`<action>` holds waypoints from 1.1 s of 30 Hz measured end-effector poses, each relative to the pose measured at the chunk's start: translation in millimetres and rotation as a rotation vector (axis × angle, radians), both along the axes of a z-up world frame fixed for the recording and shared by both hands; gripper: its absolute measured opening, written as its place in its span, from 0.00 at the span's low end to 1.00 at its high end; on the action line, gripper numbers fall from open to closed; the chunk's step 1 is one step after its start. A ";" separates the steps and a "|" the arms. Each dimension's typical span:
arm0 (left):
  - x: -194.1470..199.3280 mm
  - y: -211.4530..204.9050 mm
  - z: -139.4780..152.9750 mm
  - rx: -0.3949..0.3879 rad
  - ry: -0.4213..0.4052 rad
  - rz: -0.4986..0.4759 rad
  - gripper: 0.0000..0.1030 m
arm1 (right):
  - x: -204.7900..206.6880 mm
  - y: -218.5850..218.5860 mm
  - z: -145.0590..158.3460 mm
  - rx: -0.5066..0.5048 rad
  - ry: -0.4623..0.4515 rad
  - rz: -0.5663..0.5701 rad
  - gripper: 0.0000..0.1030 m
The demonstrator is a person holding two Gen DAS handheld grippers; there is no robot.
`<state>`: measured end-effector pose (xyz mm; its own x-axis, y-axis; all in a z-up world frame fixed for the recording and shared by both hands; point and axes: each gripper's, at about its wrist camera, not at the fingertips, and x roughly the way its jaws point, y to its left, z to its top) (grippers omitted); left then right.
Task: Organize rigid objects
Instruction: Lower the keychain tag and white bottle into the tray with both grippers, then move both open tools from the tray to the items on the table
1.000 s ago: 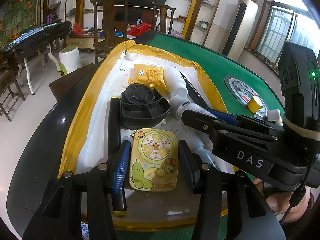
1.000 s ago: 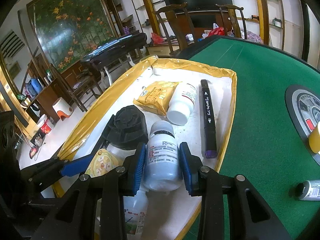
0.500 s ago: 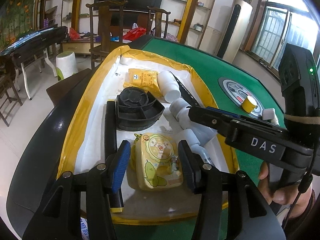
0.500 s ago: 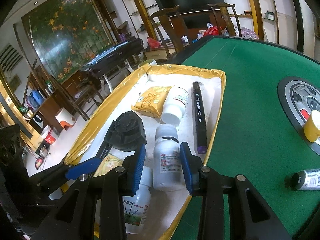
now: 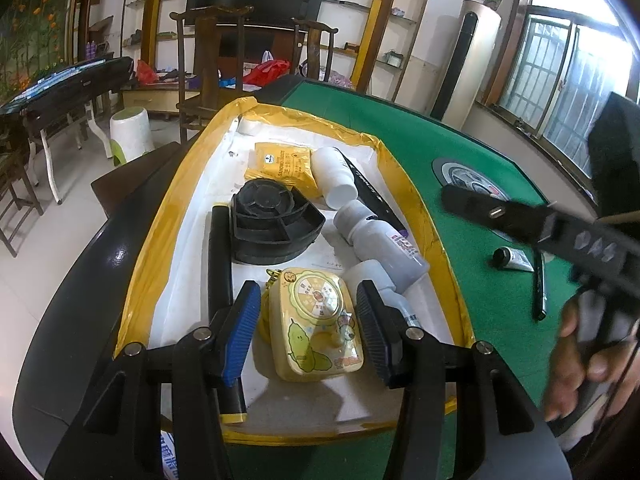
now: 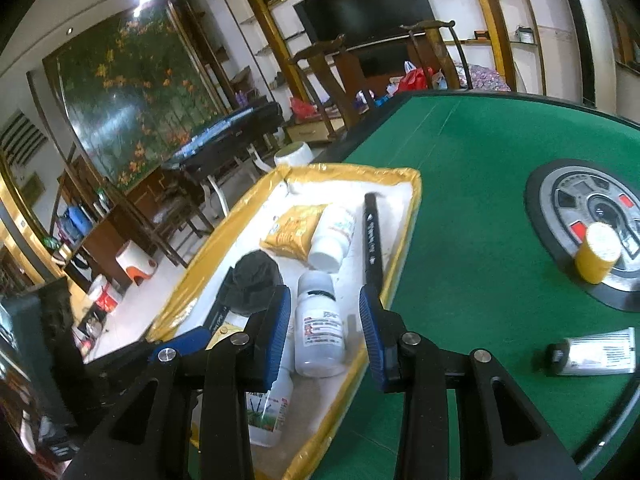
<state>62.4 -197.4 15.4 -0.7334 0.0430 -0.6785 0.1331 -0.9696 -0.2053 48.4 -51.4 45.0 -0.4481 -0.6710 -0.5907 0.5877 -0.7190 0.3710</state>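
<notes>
Since a second ago the right gripper (image 6: 324, 330) has drawn back from the white bottle (image 6: 319, 324), which now lies free in the yellow-rimmed tray (image 5: 408, 200) on the green bench (image 6: 472, 200), beside a black marker (image 6: 372, 240). Its jaws stand open, touching nothing. The left gripper (image 5: 306, 322) hangs over a yellow tin (image 5: 316, 324), jaws open on either side and clear of it.

White bottles (image 6: 319, 322), yellow tin (image 5: 316, 322) — lying in tray (image 5: 148, 264), seemingly.
</notes>
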 end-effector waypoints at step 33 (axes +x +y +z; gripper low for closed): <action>-33.0 180.0 69.4 -0.293 0.129 -0.466 0.77 | -36.7 278.1 8.6 -0.267 -0.103 -0.489 0.41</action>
